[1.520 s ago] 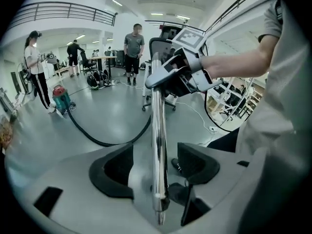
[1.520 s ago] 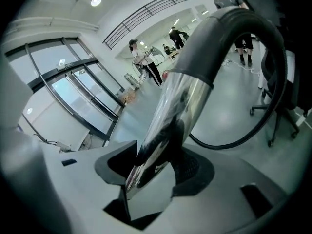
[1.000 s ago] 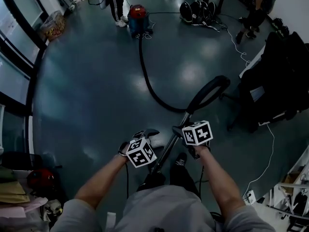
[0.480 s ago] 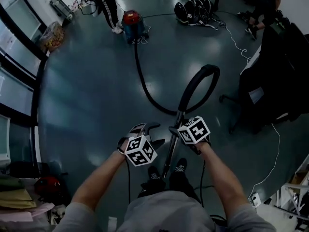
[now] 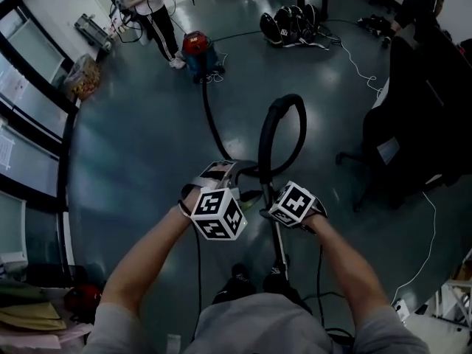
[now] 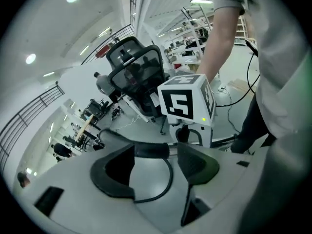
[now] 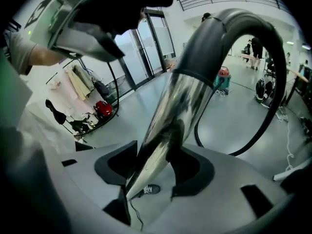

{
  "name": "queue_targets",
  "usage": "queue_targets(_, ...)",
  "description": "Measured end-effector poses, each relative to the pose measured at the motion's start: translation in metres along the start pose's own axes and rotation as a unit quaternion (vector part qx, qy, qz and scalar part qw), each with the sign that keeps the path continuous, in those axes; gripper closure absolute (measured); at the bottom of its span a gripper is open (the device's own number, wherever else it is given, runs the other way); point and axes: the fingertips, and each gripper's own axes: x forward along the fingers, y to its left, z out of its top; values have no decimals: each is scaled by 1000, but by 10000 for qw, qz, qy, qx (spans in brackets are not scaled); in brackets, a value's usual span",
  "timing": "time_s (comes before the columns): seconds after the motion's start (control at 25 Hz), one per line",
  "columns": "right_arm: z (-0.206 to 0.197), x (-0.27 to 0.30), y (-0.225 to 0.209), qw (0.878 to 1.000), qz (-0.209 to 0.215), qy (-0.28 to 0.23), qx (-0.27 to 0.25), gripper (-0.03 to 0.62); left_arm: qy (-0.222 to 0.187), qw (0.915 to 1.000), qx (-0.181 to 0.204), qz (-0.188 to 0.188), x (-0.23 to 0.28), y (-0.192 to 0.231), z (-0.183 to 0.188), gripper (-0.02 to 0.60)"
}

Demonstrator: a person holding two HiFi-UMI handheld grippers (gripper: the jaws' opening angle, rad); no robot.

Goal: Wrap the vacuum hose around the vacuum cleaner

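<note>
Right gripper is clamped on the shiny metal tube, which runs straight up between its pads. Left gripper has its jaws spread apart. The black hose crosses the gap right at the tips, but both ends vanish behind the pads, so I can't tell if it's actually touching. In the head view the right jaws are tucked under their marker cube, and the tube's lower end is cut off by the person's body. The vacuum cleaner sits well away across the floor, with the hose trailing back from it. Compared to a second ago, the tube was leaning right and now stands nearly straight, and the left gripper has come up from beside the tube to the hose.
</note>
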Motion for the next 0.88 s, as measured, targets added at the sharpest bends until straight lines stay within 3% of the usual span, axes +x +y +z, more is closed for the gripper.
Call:
queue_targets(0.12, -3, -6, 2, 9996, 68, 206, -165, 376, 97, 9974, 638, -323, 3, 8, 14, 305)
queue_targets(0.24, -7, -10, 0, 9986, 34, 447, -291, 376, 220, 9893, 1210, -780, 10, 6, 17, 307)
queue_targets(0.44, -8, -16, 0, 9966, 18, 749, -330, 376, -76, 9754, 1787, -1285, 21, 4, 29, 307)
queue_targets(0.6, 1, -12, 1, 9957, -67, 900, -189, 376, -49, 9509, 2509, -1813, 28, 1, 14, 305)
queue_targets(0.76, 13, -4, 1, 9940, -216, 1069, -29, 376, -163, 9358, 2488, -2493, 25, 2, -11, 307)
queue_targets(0.88, 11, -1, 3, 9893, -274, 1423, 150, 376, 52, 9117, 2917, -2893, 24, -1, -40, 305)
